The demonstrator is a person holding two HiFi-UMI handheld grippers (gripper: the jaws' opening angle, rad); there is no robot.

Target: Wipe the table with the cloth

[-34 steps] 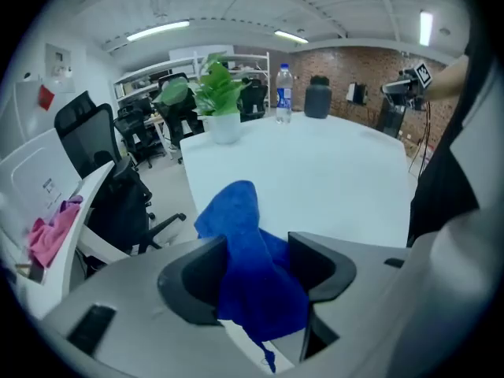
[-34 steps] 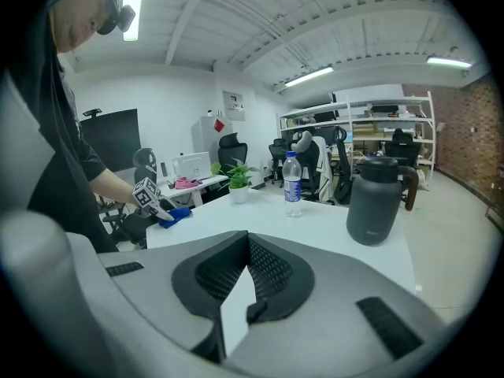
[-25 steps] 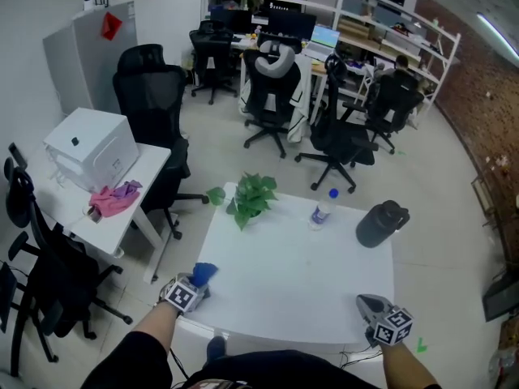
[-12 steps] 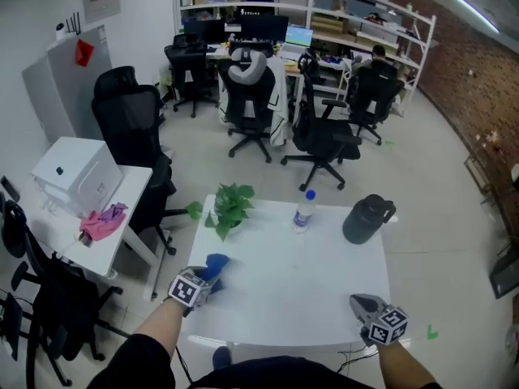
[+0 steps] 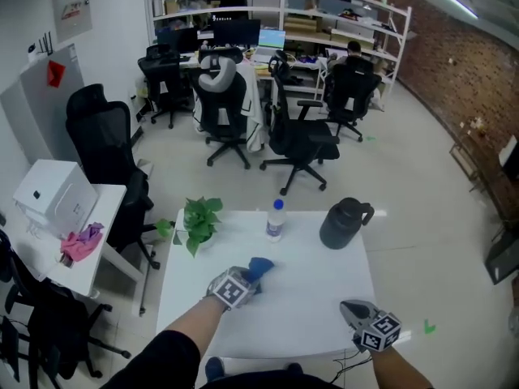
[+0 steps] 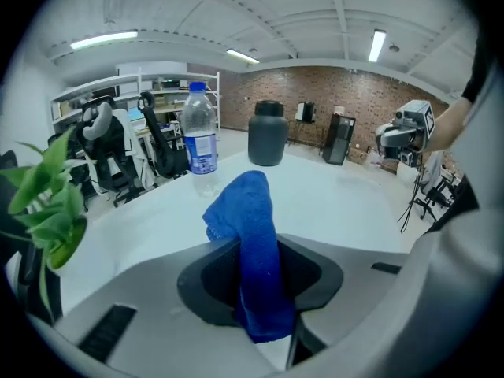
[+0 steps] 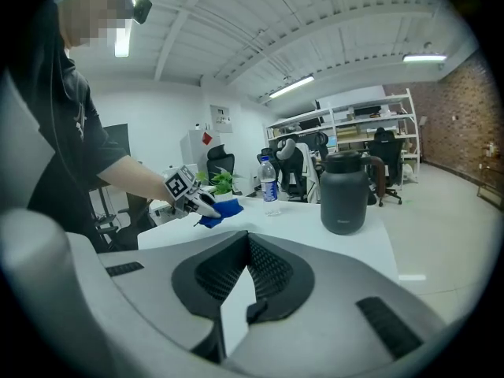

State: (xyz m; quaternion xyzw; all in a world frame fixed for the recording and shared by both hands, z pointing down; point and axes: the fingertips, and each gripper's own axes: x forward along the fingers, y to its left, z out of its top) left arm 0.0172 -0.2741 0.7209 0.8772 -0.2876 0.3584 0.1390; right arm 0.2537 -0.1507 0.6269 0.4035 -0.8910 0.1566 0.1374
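White table (image 5: 308, 298) at scene centre. Black jug (image 5: 342, 224) upright on far right part of table. Potted plant (image 5: 197, 220) at far left corner. Water bottle (image 5: 276, 220) upright between plant and jug.

Left gripper (image 5: 247, 278) over table's left-centre, near side of bottle, angled downward. Jaws just drawn closer together, clamped on blue cloth (image 6: 252, 235).

Right gripper (image 5: 349, 306) at near right edge of table, jaws together, nothing between.

Cloth pinched between left jaws, free end bunched beyond tips toward the far side. Contact with tabletop not discernible.
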